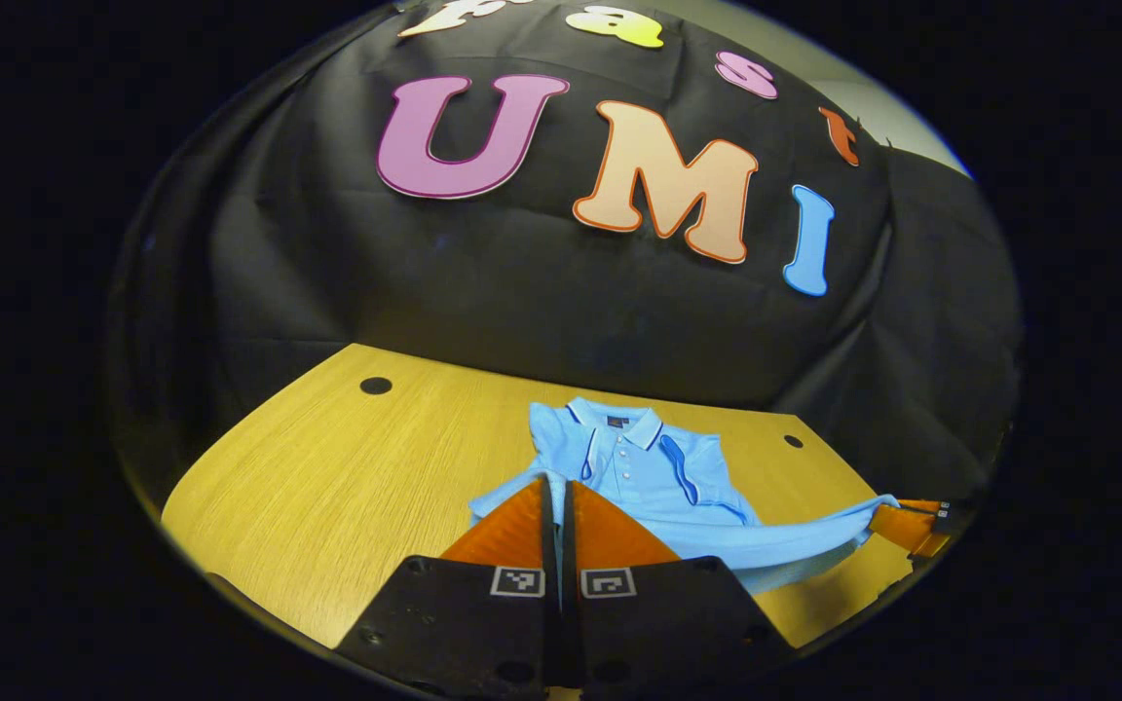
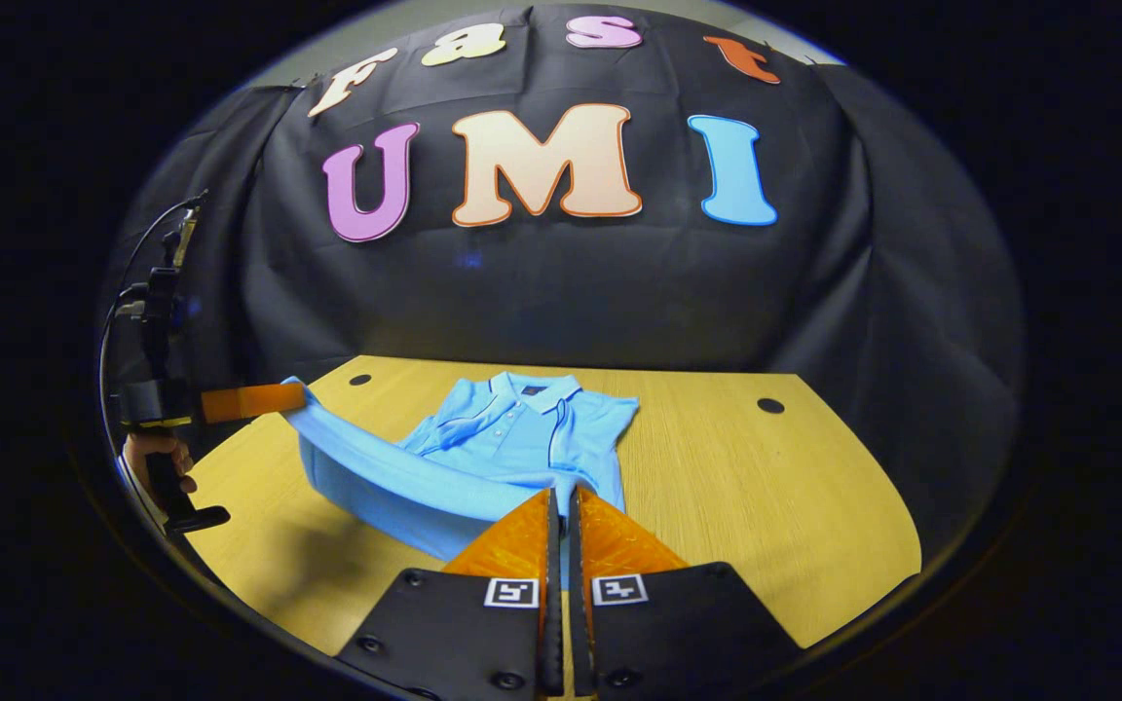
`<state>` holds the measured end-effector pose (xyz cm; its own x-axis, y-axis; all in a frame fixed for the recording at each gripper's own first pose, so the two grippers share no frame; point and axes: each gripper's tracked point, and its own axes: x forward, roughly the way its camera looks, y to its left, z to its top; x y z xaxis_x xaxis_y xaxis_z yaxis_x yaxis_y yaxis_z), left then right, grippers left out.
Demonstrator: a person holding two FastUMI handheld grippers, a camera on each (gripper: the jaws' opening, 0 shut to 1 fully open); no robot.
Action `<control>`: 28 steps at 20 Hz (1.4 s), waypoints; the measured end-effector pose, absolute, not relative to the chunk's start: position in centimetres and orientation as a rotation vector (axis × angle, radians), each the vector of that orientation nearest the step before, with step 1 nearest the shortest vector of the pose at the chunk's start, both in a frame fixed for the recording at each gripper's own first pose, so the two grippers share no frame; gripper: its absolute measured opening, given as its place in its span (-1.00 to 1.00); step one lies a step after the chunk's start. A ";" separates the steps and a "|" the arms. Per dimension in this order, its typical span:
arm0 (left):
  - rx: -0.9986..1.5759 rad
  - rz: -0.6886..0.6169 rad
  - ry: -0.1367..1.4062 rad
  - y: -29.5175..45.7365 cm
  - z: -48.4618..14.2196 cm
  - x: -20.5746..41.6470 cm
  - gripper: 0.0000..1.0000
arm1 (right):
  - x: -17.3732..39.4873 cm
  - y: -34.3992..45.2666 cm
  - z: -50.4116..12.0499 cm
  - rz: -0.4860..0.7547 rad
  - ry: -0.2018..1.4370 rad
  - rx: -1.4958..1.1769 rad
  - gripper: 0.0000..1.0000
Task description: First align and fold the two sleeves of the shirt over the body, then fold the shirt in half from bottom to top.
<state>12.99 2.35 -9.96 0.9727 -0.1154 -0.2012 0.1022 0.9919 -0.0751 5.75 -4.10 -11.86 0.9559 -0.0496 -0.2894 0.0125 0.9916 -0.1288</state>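
Observation:
A light blue polo shirt (image 1: 654, 467) lies collar-away on the wooden table (image 1: 327, 467), with its sleeves tucked in over the body. Its bottom hem (image 2: 395, 467) is lifted off the table and stretched as a band between both grippers. My left gripper (image 1: 556, 479) is shut on one hem corner. My right gripper (image 2: 564, 490) is shut on the other corner. In the right gripper view the left gripper (image 2: 254, 401) shows at the far left, held by a hand (image 2: 154, 456). In the left gripper view the right gripper (image 1: 912, 526) shows at the far right, pinching the hem.
The table (image 2: 766, 487) has small dark round holes near its back corners (image 2: 770, 405) (image 1: 375, 386). The black booth wall rises just behind the table's back edge. Bare wood lies on both sides of the shirt.

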 end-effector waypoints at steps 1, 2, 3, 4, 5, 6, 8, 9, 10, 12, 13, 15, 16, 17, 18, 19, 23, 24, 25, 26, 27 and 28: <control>-0.061 -0.122 0.213 2.4 -9.6 14.5 -1.00 | 7.6 -4.2 -11.5 -0.046 0.291 -0.130 -0.95; -0.055 -0.135 0.223 2.2 -9.8 16.3 -1.00 | 9.4 -4.4 -11.2 -0.064 0.289 -0.133 -0.96; -0.051 -0.147 0.233 2.1 -9.8 18.0 -1.00 | 11.3 -4.9 -11.0 -0.083 0.289 -0.134 -0.89; -0.046 -0.159 0.242 1.9 -9.9 19.7 -1.00 | 13.2 -5.2 -10.9 -0.100 0.290 -0.133 -0.89; -0.040 -0.169 0.249 1.7 -9.9 21.4 -1.00 | 15.2 -5.7 -10.9 -0.117 0.288 -0.130 -0.89; -0.030 -0.174 0.258 1.5 -10.1 23.1 -1.00 | 17.4 -6.2 -11.0 -0.134 0.289 -0.123 -0.89; -0.033 -0.181 0.258 1.1 -10.1 26.2 -1.00 | 21.1 -7.0 -11.4 -0.157 0.291 -0.118 -0.89; -0.040 -0.180 0.261 0.8 -10.2 27.7 -1.00 | 22.9 -7.5 -11.8 -0.165 0.292 -0.120 -0.89; -0.048 -0.175 0.266 0.7 -10.5 29.3 -1.00 | 24.6 -7.9 -12.1 -0.175 0.293 -0.117 -0.89; -0.057 -0.163 0.278 0.8 -11.4 32.3 -1.00 | 27.6 -8.5 -13.2 -0.187 0.303 -0.105 -0.89; -0.056 -0.156 0.286 0.9 -11.9 33.7 -1.00 | 29.0 -8.9 -13.8 -0.195 0.305 -0.109 -0.89; -0.055 -0.145 0.317 1.0 -13.7 35.9 -1.00 | 31.2 -9.5 -15.3 -0.204 0.321 -0.113 -0.89; -0.052 -0.140 0.328 1.1 -14.5 36.8 -1.00 | 32.1 -9.8 -15.9 -0.209 0.329 -0.117 -0.89; -0.035 -0.129 0.344 1.5 -15.4 37.6 -1.00 | 32.9 -10.1 -16.7 -0.211 0.340 -0.114 -0.89; -0.011 -0.108 0.352 2.0 -16.2 38.3 -1.00 | 33.4 -10.1 -17.3 -0.211 0.350 -0.109 -0.89; 0.009 -0.093 0.358 2.3 -16.8 38.7 -1.00 | 33.8 -10.2 -18.0 -0.211 0.361 -0.101 -0.89; 0.032 -0.055 0.404 2.9 -18.6 38.4 -0.43 | 33.7 -10.7 -19.3 -0.213 0.400 -0.068 -0.87; 0.028 -0.044 0.419 3.1 -18.7 38.1 0.04 | 33.4 -10.4 -19.4 -0.205 0.413 -0.047 -0.77; 0.018 -0.029 0.422 3.3 -18.7 37.8 0.51 | 32.9 -10.4 -19.4 -0.198 0.421 -0.034 -0.39; 0.000 -0.019 0.419 3.4 -18.4 37.1 0.99 | 32.5 -10.2 -19.1 -0.194 0.421 -0.028 0.03; -0.022 -0.020 0.409 3.3 -17.8 36.6 0.95 | 32.0 -10.0 -18.6 -0.190 0.410 -0.027 0.45; -0.037 -0.024 0.399 3.2 -16.8 35.8 0.92 | 31.4 -9.7 -18.1 -0.183 0.401 -0.022 0.87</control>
